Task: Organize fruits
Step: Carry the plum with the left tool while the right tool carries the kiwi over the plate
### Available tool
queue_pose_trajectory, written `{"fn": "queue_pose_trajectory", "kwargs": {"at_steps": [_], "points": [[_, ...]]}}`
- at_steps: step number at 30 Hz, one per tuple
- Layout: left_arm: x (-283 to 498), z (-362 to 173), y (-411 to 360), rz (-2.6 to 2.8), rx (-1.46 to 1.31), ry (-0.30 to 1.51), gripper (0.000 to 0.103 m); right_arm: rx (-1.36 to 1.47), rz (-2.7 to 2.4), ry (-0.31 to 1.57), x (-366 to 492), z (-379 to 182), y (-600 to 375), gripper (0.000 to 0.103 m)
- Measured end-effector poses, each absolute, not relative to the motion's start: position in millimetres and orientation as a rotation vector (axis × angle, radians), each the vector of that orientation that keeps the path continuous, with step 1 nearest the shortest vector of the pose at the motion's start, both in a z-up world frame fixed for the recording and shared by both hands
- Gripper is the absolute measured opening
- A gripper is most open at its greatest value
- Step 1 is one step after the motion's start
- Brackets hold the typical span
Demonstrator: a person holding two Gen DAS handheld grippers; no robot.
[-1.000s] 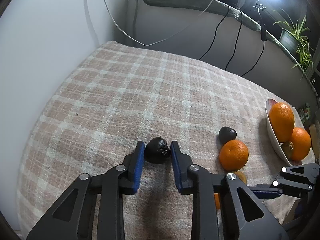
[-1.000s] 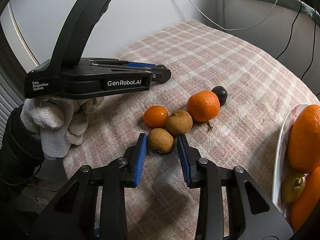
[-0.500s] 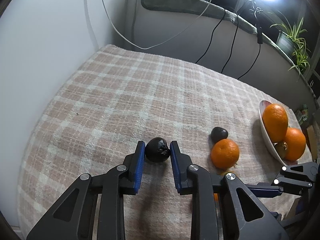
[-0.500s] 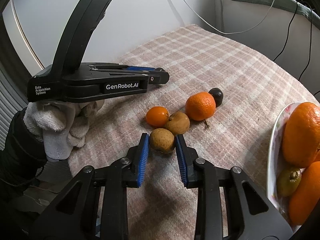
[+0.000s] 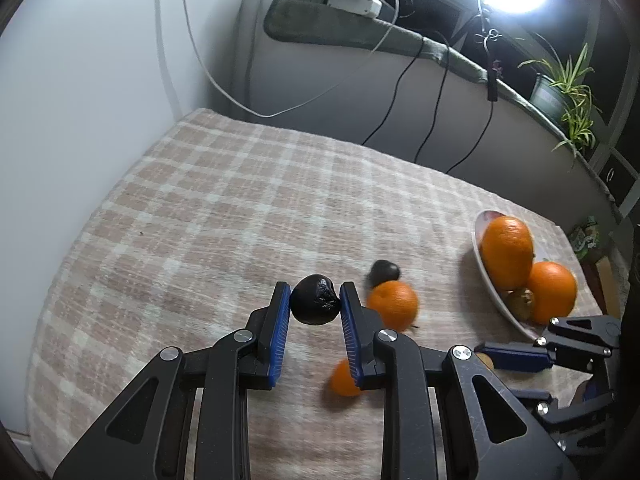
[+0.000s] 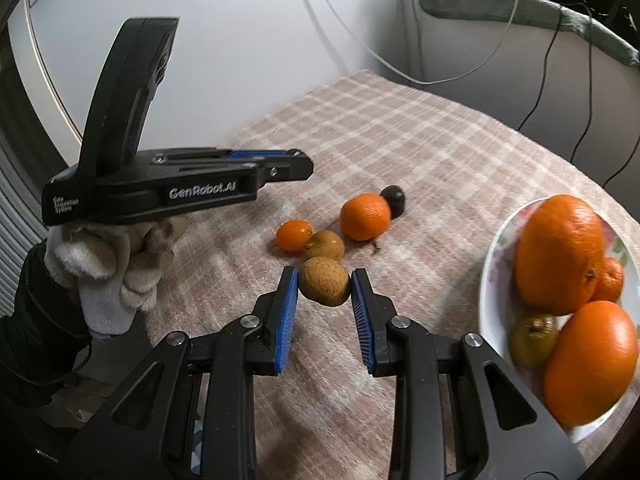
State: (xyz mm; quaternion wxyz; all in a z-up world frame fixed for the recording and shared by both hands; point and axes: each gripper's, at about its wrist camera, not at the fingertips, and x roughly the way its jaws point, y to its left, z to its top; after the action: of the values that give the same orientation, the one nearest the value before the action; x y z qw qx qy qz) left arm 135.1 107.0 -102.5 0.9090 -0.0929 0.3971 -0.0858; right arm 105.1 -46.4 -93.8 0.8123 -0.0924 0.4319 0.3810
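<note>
since a second ago both grippers have risen off the bed, each carrying a fruit with it; the fruits left on the blanket now sit lower and smaller in both views.

left wrist view: the left gripper (image 5: 315, 308) pinches a wrinkled black fruit (image 5: 314, 299) between its blue pads, clear of the checked blanket (image 5: 224, 208). beyond it, towards the right edge of the bed, lie an orange (image 5: 393, 305) touching a second dark fruit (image 5: 385, 271), and a small orange (image 5: 341, 378) partly hidden behind the right finger. the bowl (image 5: 486, 264) stands near the right edge with oranges in it.

right wrist view: the right gripper (image 6: 325, 294) pinches a brown fruit (image 6: 325, 286), lifted above the blanket (image 6: 440, 152). another brown fruit (image 6: 325, 245) sits just behind it, touching the small orange (image 6: 294, 235). the bowl (image 6: 491, 276) is at the right, holding three oranges and a greenish fruit. a gloved hand (image 6: 108, 264) holds the left gripper (image 6: 296, 168) at the left.

with both fruits off the blanket, the carry to the bowl looks like the next step; four fruits remain loose.
</note>
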Motion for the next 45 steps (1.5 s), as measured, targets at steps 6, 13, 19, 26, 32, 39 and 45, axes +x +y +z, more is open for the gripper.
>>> {"fn": "queue_pose_trajectory", "kwargs": {"at_steps": [6,13,19,26,32,39,45], "points": [[127.5,-89.8,88.7,-0.219,-0.192,0.794,0.024,-0.176,0.784,0.896,104.5,-82.1,-65.2,0.028],[123.5,-78.6,64.3,-0.280,-0.184,0.775,0.024,-0.138,0.734,0.866,106.5,-69.7,-94.4,0.028],[123.0,-73.6,45.9,-0.319,-0.173,0.763,0.024,-0.116,0.687,0.847,110.0,-62.3,-118.6,0.028],[123.4,-69.4,27.2,-0.352,-0.163,0.755,0.024,-0.087,0.637,0.828,117.6,-54.8,-144.1,0.028],[123.7,-66.4,7.9,-0.382,-0.153,0.751,0.024,-0.063,0.603,0.810,123.4,-49.2,-161.7,0.028],[126.9,-62.0,-17.1,-0.419,-0.127,0.749,0.024,-0.041,0.560,0.791,129.0,-42.0,-187.2,0.028],[131.7,-60.1,-36.1,-0.443,-0.102,0.749,0.024,-0.017,0.519,0.789,136.7,-43.8,-210.1,0.028]]}}
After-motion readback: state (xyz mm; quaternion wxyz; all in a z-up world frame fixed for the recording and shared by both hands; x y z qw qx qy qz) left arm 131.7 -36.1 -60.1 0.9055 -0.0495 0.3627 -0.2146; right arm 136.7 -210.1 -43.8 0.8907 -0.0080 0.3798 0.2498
